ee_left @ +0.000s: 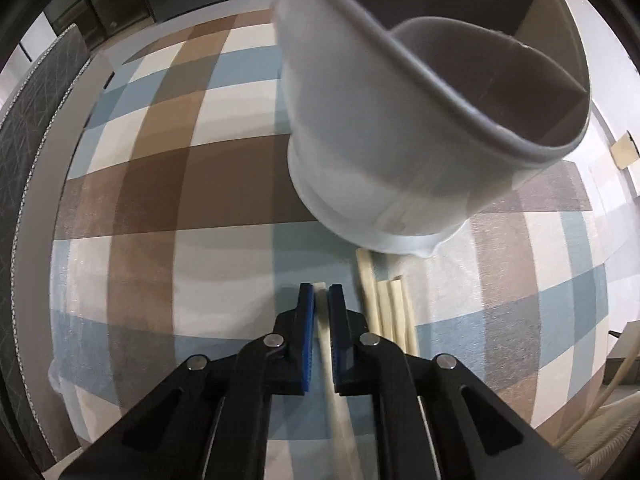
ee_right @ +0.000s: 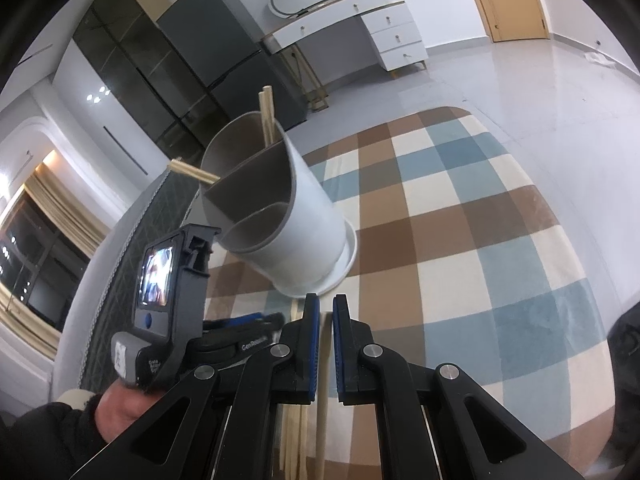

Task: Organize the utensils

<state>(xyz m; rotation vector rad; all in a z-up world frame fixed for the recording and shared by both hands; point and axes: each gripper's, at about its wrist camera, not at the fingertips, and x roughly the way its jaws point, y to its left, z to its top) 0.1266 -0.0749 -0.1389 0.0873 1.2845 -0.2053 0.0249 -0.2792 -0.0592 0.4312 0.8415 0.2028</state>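
While one pale chopstick (ee_left: 322, 328) sits pinched between the blue pads of the left gripper (ee_left: 321, 292), its length running back under the jaws, three more chopsticks (ee_left: 386, 308) lie side by side on the cloth just right of it, their far ends reaching almost to the holder's base. The right gripper (ee_right: 326, 304) is likewise closed on a single chopstick (ee_right: 322, 396), which passes between its pads and down out of view, with a few loose sticks (ee_right: 294, 432) lying to its left.

Just beyond both grippers stands the white holder (ee_right: 296, 216), a round tub on a saucer-like foot, split by grey walls into compartments. Two chopsticks (ee_right: 267, 120) stand upright in its far compartment; another stick (ee_right: 194, 173) juts out level over the left rim.

Under everything lies a checked cloth (ee_right: 460, 240) of brown, blue and cream squares. From the right wrist view, a hand (ee_right: 120, 404) in a dark sleeve grips the left gripper's handle, whose small screen is lit. A dark fridge (ee_right: 224, 52) and a white drawer desk (ee_right: 384, 24) stand behind.
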